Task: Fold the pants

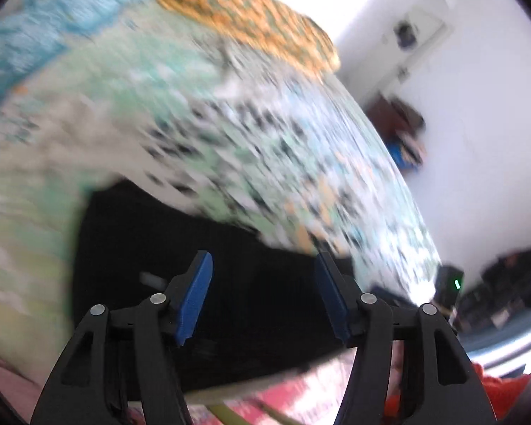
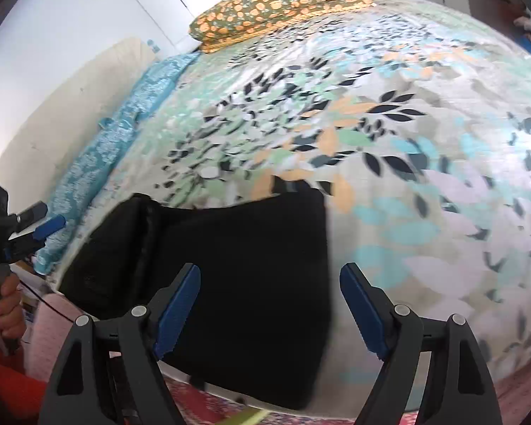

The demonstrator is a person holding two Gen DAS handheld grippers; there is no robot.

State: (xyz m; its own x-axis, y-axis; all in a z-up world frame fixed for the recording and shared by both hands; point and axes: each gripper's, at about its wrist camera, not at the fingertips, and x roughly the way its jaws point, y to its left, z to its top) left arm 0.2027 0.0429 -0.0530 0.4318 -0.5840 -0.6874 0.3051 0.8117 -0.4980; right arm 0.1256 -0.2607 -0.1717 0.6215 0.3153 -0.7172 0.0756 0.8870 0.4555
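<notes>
Left gripper hanging with fingers apart, gripping nothing | right gripper gaping wide, gripping nothing | black pants lying folded just ahead of both finger pairs, near bed edge | leaf-print bedspread spreading beyond | orange-patterned pillow resting far ahead.

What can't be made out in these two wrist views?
- Folded black pants: near edge hidden behind the right claw in the right wrist view.
- Leaf-print bedspread: motion-blurred in the left wrist view.
- Items by the white wall: blurred, too small, left wrist view.
- Left claw: cut off by the right view's edge.
</notes>
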